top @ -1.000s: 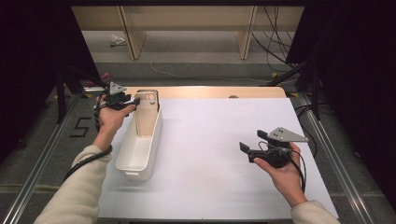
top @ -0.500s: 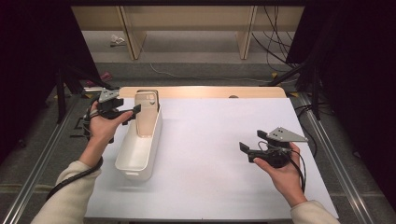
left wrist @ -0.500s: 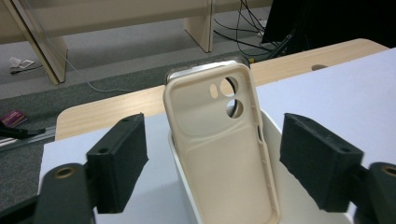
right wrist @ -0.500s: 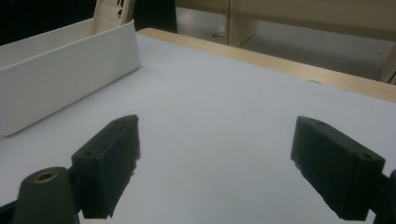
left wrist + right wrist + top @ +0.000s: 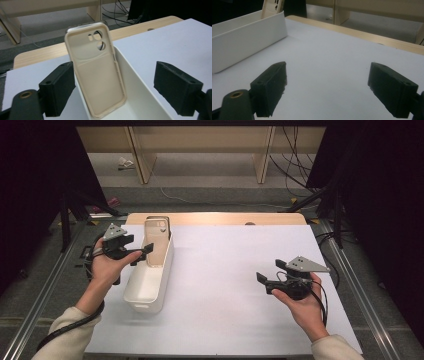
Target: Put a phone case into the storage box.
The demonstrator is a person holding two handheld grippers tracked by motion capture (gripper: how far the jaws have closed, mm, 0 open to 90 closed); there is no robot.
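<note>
A beige phone case (image 5: 157, 241) stands upright at the far end of a long white bin (image 5: 148, 291), its camera cut-outs at the top. In the left gripper view the case (image 5: 98, 72) leans against the bin's end wall, inside the bin (image 5: 142, 95). My left gripper (image 5: 141, 255) hovers by the bin's left rim. It is open (image 5: 115, 87), with the case ahead between the jaws and touching neither. My right gripper (image 5: 270, 271) is held open over the sheet at the right, nothing between its jaws (image 5: 328, 87). The bin (image 5: 244, 42) and case (image 5: 270, 6) lie far off to its left.
A white sheet (image 5: 225, 285) covers the table, with a strip of bare wood (image 5: 225, 218) along the far edge. Metal rails (image 5: 40, 300) run along both sides. Wooden furniture legs (image 5: 262, 155) and cables (image 5: 295, 150) stand on the floor beyond.
My left gripper has drawn back from the case's top, moving left and toward the person. The case stays leaning in the bin. The right gripper has not moved.
</note>
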